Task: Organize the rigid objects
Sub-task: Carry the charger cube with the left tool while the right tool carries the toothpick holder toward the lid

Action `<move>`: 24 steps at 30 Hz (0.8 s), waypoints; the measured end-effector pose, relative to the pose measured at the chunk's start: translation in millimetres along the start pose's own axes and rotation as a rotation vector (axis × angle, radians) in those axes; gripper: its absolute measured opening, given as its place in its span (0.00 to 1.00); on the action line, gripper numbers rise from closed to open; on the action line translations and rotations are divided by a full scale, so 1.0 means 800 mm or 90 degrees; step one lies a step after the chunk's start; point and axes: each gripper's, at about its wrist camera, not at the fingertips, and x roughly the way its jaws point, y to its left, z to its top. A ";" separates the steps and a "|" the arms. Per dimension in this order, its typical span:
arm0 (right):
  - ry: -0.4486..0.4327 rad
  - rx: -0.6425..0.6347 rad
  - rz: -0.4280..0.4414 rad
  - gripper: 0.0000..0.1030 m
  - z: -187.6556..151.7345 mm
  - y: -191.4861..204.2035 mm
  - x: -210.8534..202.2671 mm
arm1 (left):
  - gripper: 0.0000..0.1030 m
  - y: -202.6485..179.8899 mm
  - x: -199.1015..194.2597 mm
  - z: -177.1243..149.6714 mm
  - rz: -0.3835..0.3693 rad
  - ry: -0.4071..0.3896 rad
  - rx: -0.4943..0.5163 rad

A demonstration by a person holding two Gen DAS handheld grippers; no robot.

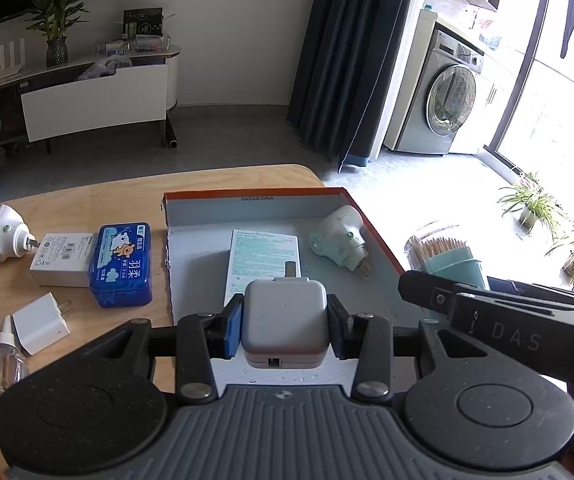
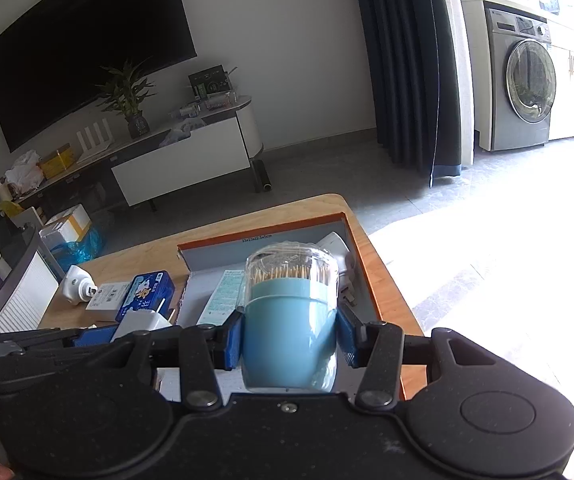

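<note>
The left gripper (image 1: 285, 326) is clamping a white, square plastic charger block (image 1: 285, 320) between its blue pads, holding it above the near end of an open orange-rimmed, grey-lined cardboard box (image 1: 191, 252) that is sitting on the light wooden table (image 1: 67, 200). The right gripper (image 2: 289, 334) is gripping a light-blue plastic toothpick holder with a clear domed lid (image 2: 289, 320) by its lower body, over the same box. A pale-green plug-in device (image 1: 341, 236) and a printed paper leaflet (image 1: 263, 256) are lying inside the box.
</note>
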 end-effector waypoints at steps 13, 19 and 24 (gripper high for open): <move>0.003 0.000 -0.004 0.55 0.002 -0.003 0.007 | 0.41 -0.003 0.004 0.002 -0.001 0.003 -0.001; 0.004 0.000 -0.004 0.55 0.003 -0.004 0.008 | 0.41 -0.006 0.007 0.005 -0.004 0.004 0.004; 0.007 0.000 -0.004 0.56 0.005 -0.007 0.011 | 0.41 -0.006 0.009 0.007 -0.003 0.002 0.006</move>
